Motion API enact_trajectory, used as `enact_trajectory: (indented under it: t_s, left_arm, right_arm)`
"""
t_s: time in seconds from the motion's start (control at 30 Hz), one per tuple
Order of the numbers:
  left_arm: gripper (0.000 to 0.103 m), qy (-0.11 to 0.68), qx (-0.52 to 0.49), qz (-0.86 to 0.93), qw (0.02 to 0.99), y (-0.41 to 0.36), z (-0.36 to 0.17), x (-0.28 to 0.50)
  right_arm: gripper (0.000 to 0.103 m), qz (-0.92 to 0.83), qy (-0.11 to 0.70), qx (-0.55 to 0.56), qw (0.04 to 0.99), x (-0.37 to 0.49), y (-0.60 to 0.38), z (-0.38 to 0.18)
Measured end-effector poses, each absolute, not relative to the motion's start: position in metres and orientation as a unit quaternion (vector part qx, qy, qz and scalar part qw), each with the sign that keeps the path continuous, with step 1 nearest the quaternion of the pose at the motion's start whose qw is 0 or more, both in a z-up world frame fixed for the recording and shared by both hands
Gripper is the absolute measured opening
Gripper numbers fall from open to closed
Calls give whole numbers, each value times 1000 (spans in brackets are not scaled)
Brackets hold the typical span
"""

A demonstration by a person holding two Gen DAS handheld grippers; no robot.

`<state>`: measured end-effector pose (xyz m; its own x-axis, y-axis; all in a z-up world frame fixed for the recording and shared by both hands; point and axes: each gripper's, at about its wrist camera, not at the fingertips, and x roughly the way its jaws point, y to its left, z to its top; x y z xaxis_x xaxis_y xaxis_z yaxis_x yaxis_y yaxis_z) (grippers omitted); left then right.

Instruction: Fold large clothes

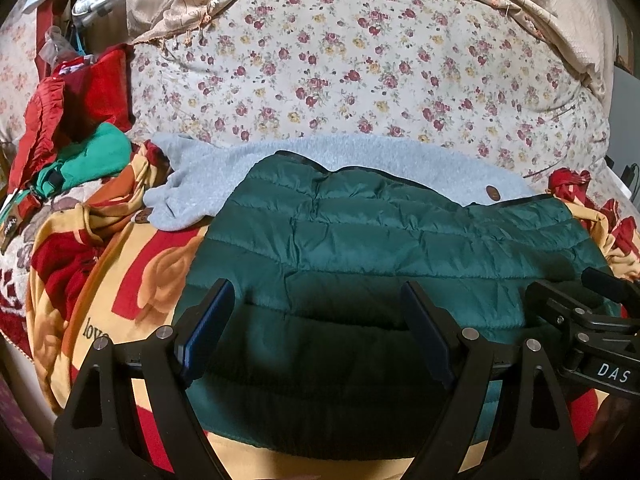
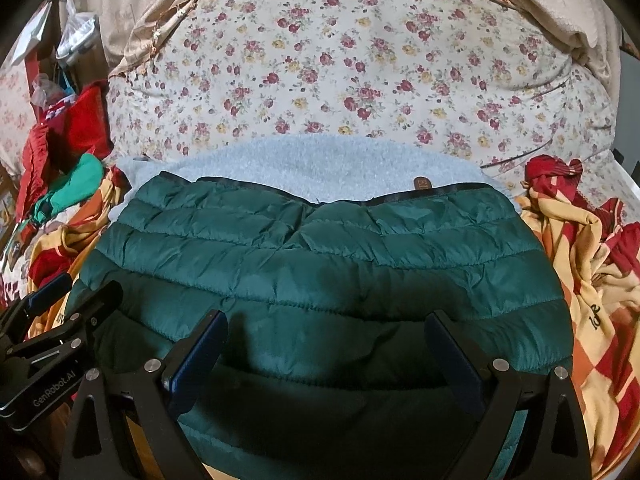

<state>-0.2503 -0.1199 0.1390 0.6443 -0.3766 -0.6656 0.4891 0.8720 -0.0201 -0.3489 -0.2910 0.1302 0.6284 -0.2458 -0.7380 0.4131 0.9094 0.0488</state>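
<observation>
I hold both grippers, left [image 1: 316,320] and right [image 2: 328,344], jaws wide and empty, low over the jacket [image 1: 380,240], folded mid-frame on the fleece [image 1: 224,172], probably to press it flat.

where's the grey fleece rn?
Both views: the grey fleece lies mid-bed, partly under the green puffer jacket's far edge, in front of the floral quilt.

A floral-sheeted bed [image 2: 360,80] under warm, dim light, beige drapery [image 2: 560,12] apparently behind it.
</observation>
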Motion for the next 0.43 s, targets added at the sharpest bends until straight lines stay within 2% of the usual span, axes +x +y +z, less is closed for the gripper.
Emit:
enact_trajectory:
  t_s: [0.43]
  left_arm:
    - [85, 346, 77, -252, 900, -120, 136, -241]
  right_arm:
    - [98, -178, 392, 116, 895, -347, -294, 126]
